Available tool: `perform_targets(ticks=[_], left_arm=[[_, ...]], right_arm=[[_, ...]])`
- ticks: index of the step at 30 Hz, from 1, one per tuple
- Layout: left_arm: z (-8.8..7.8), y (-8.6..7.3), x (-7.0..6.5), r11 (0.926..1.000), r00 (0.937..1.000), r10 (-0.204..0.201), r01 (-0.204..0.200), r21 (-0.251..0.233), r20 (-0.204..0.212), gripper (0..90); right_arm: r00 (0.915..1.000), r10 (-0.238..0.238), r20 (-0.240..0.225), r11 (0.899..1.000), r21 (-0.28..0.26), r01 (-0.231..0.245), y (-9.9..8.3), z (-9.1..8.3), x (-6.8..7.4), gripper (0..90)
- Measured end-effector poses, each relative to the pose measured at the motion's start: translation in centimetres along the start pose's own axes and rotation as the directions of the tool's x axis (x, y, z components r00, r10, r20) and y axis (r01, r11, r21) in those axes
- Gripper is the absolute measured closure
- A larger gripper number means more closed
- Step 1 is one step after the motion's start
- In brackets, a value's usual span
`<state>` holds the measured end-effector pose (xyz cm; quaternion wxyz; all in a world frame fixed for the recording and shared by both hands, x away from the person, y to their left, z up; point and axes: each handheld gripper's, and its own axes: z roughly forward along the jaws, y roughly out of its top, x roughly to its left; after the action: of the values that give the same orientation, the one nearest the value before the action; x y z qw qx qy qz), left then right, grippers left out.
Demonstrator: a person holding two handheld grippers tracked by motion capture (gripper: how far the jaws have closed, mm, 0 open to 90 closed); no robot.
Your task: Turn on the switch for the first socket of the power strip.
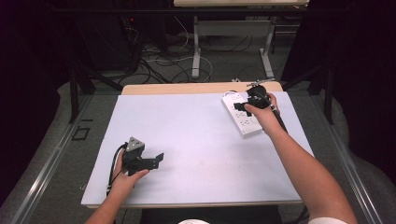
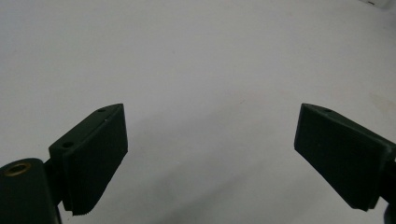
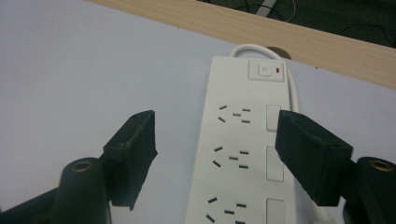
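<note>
A long white plastic power strip [image 1: 242, 114] lies on the far right part of the pale grey mat [image 1: 196, 140] that covers the wooden table [image 1: 187, 88]. The right gripper [image 3: 215, 149] hangs just above this strip. In the right gripper view its two black jaws stand wide apart with nothing between the pads. The strip runs up between them, closer to the right jaw, and the jaws do not touch it. The strip has rows of plug holes, small white buttons beside them, and a white switch with a red light [image 3: 265, 70] at its far end. A white cord [image 3: 292, 88] comes out of that end and runs down its right side.

The left gripper [image 2: 210, 154] sits well apart from the strip, over the near left part of the mat. Its jaws are wide open too and hold nothing. Bare mat lies under them.
</note>
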<state>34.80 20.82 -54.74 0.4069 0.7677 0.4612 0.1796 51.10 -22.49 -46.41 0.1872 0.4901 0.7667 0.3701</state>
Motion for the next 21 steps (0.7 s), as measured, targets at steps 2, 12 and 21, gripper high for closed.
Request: perform_targets(ticks=[2, 12, 21], left_arm=[[0.0, 0.0, 0.0, 1.0000, 1.0000, 0.002, -0.002, 0.000, 0.000, 9.7], [0.1, 0.0, -0.1, 1.0000, 1.0000, 0.000, 0.000, 0.003, -0.001, 9.7], [0.1, 0.0, 0.0, 1.0000, 1.0000, -0.002, 0.002, 0.005, -0.003, 9.8]], right_arm=[[0.9999, 0.012, 0.000, 1.000, 0.013, -0.012, 0.0, -0.4, 0.1, 22.9], [0.9993, -0.002, 0.038, 0.999, 0.038, 0.001, -0.7, -1.8, 0.1, 10.5], [0.9986, -0.044, 0.031, 0.998, 0.040, 0.043, -2.6, -2.7, 0.4, 0.0]])
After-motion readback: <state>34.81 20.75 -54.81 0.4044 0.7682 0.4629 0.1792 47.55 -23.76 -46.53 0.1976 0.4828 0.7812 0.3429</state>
